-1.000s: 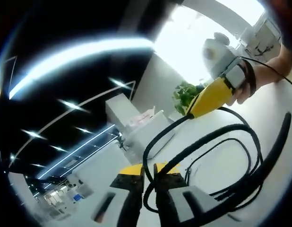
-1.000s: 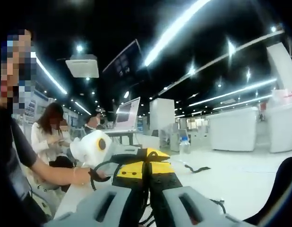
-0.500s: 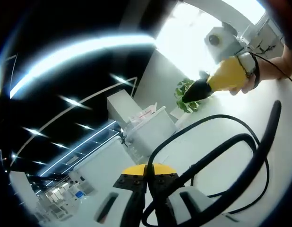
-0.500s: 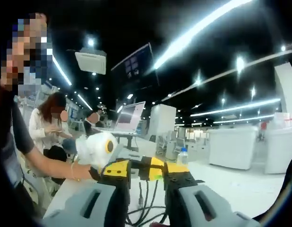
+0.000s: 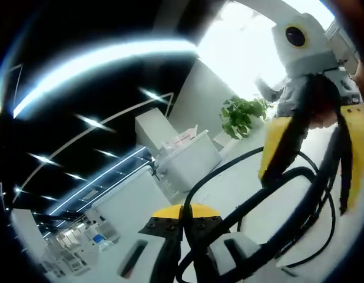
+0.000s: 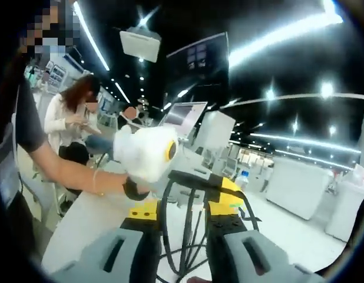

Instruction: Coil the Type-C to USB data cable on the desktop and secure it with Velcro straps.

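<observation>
My left gripper [image 5: 182,218] is shut on the thin black data cable [image 5: 217,167], whose loops rise from its yellow-tipped jaws and hang to the right. My right gripper [image 5: 311,171] comes in from the right, a hand holding it, with its yellow jaws spread on either side of the loops. In the right gripper view, my right gripper [image 6: 185,209] stands open with several cable [image 6: 162,224] strands running between its jaws. Just beyond it is the left gripper [image 6: 197,177], white-bodied and gripped by a person's hand.
Both grippers work over a white table [image 6: 82,224]. A potted plant [image 5: 244,115] and white boxes [image 5: 188,156] stand at the far side. Seated people [image 6: 67,124], a laptop [image 6: 185,118] and a water bottle [image 6: 242,180] are in the background.
My right gripper went from shut to open and moved in close, its jaws now straddling the cable loops. My left gripper keeps its hold on the cable.
</observation>
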Demonstrator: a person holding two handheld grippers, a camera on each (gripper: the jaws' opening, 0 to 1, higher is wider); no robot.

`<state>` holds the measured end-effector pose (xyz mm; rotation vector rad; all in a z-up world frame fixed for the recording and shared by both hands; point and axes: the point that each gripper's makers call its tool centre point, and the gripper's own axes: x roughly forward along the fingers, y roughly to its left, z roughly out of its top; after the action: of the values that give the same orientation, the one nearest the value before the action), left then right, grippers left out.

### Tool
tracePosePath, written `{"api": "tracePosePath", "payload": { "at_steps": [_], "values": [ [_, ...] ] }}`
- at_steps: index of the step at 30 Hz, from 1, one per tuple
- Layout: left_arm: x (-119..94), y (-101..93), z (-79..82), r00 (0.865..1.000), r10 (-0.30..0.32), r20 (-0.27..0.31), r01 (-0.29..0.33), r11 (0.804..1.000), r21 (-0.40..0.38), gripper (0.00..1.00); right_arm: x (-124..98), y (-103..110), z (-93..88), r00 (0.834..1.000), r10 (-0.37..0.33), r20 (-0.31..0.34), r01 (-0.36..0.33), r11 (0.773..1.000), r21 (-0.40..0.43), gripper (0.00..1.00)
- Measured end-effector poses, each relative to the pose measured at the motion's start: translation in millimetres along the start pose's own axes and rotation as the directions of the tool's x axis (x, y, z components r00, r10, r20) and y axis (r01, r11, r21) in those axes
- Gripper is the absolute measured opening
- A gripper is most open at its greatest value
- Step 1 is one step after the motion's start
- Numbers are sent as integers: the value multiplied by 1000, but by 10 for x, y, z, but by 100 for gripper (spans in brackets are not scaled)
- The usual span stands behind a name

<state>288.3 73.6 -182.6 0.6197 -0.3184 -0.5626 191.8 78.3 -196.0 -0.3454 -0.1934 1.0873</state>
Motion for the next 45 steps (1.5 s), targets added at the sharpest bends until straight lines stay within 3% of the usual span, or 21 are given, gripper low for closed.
{"api": "tracePosePath", "payload": {
  "at_steps": [3,9,18,21,25,27,29,31,35,37,41,42,45],
  "values": [
    [-2,-37,30,1000,-11,9,10,1000,13,4,-2,-70,-46,999,-38,-16,38,999,3,4],
    [9,-56,16,1000,-21,10,21,1000,4,4,-116,-430,-61,987,-157,-21,158,983,96,3],
    [13,-111,32,999,-46,18,47,999,-14,4,-241,-718,-65,963,-271,-8,269,952,145,3],
    [2,-146,68,996,-76,38,79,995,-67,4,-276,-806,-126,952,-303,-32,304,934,186,3],
    [17,-163,4,997,-77,8,77,995,-58,4,-268,-775,-179,961,-272,-47,276,940,199,9],
    [13,-135,-8,997,-71,5,71,994,-82,4,-272,-750,-91,968,-251,-6,246,947,204,21],
    [12,-115,-24,998,-67,0,66,993,-95,4,-275,-698,37,975,-217,42,204,957,206,24],
    [9,-108,-36,998,-63,-6,62,994,-92,4,-284,-634,171,978,-187,90,171,972,161,25],
    [9,-135,-8,997,-71,-2,70,994,-83,4,-225,-421,263,987,-126,105,122,992,38,26],
    [12,-158,-2,997,-75,-3,75,995,-68,4,-175,-392,255,986,-134,98,133,991,23,24],
    [12,-204,36,996,-92,9,92,994,-63,4,-143,-480,193,980,-193,53,197,977,-86,5],
    [10,-211,45,995,-95,12,95,994,-61,4,-150,-526,152,976,-215,29,217,971,-98,5],
    [6,-228,68,994,-104,22,105,993,-61,4,-179,-632,70,971,-239,9,239,971,-15,5]
  ]
}}
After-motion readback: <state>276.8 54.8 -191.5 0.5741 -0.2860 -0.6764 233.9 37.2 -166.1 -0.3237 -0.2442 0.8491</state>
